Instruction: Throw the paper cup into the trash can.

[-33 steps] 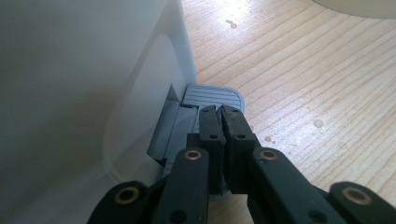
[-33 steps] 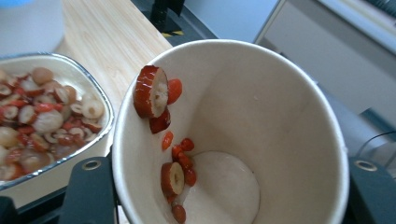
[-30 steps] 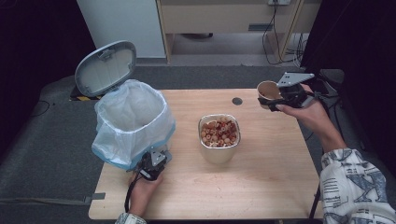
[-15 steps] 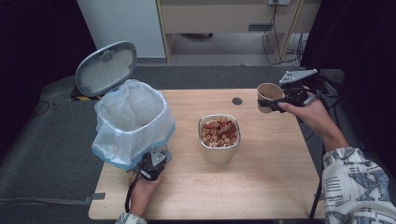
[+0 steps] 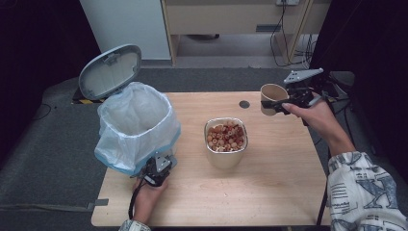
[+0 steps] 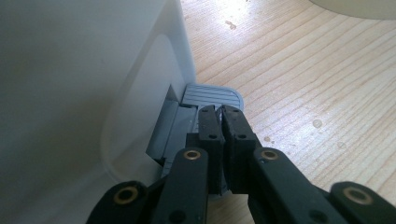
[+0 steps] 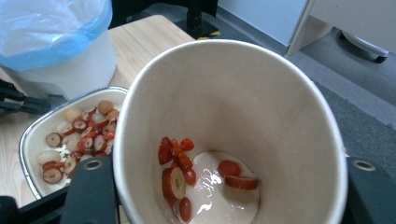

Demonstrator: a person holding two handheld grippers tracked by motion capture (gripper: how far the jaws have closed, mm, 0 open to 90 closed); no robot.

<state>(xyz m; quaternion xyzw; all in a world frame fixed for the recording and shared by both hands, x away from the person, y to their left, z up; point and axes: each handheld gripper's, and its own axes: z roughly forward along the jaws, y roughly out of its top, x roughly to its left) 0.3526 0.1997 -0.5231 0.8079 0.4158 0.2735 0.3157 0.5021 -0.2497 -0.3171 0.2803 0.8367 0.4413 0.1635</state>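
Observation:
My right gripper [image 5: 285,103] is shut on a tan paper cup [image 5: 269,98], held in the air over the table's far right corner. In the right gripper view the cup [image 7: 280,107] tilts toward the camera, with a few red fruit slices [image 7: 177,172] and some wet residue at its bottom. A metal container [image 5: 226,156] of sliced red and pale fruit stands mid-table. My left gripper [image 5: 155,172] is shut, its tips [image 6: 219,112] resting on the grey pedal [image 6: 212,94] of a white bin [image 5: 134,120] lined with a blue bag. The bin's lid [image 5: 109,71] stands open.
The wooden table [image 5: 269,192] has a small black round hole [image 5: 244,104] near its far edge. Dark floor surrounds the table, with a cabinet and cables behind it. The bin takes up the table's near left part.
The right hand with the cup has shifted only slightly. The left hand has stayed on the pedal and the lid has stayed open.

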